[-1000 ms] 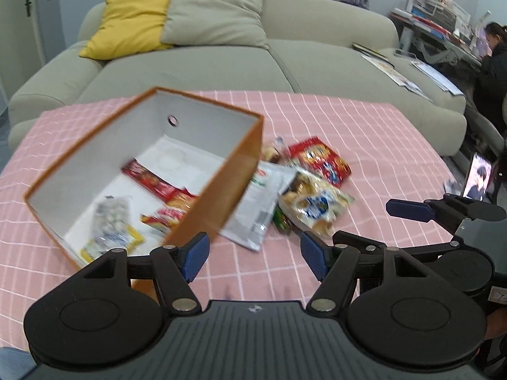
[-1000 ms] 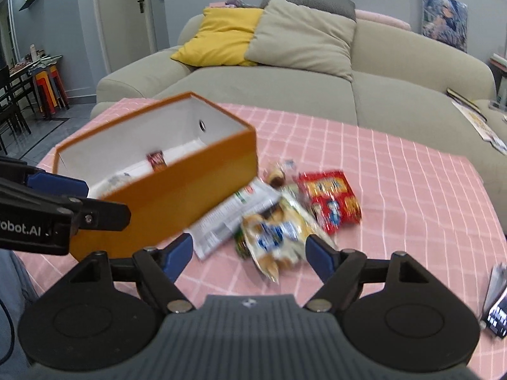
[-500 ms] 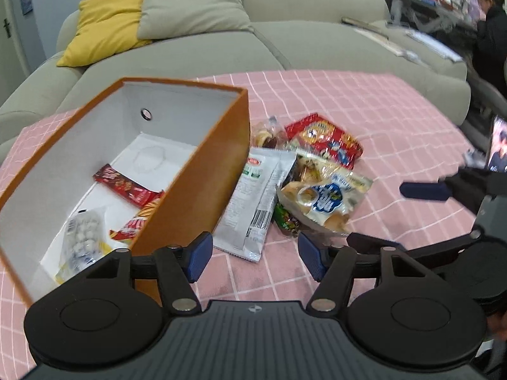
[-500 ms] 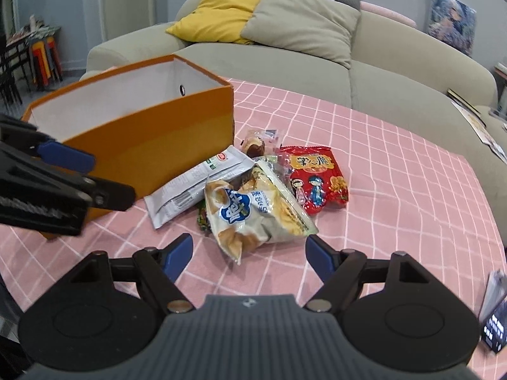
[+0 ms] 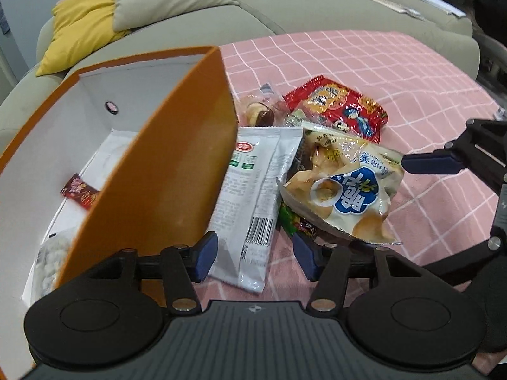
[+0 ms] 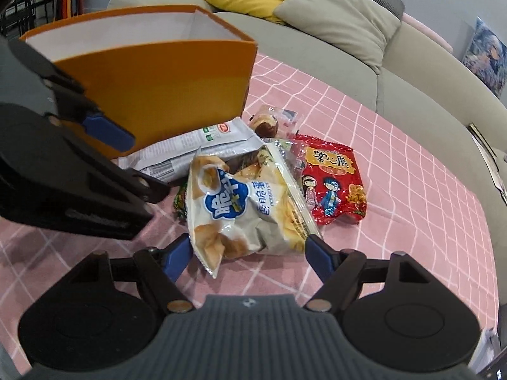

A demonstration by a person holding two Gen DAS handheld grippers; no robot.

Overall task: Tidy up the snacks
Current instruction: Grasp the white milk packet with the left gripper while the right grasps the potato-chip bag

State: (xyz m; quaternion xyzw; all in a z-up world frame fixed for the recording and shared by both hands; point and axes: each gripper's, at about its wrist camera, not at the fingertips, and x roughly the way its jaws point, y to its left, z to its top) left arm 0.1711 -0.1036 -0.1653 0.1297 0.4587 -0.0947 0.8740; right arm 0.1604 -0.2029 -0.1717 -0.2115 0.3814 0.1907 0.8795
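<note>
On the pink checked cloth [image 5: 396,72]: snack pile beside orange box [image 5: 177,171].
Left gripper [image 5: 255,255]: open, jaws just narrowing, over white packet [image 5: 253,186].
Right gripper [image 6: 248,253]: open, straddling chip bag [image 6: 244,209] without pinching.
Red packet [image 6: 332,183]: beside chips.

L gripper [image 5: 255,258] over white packet [image 5: 253,196], jaws closing.
</note>
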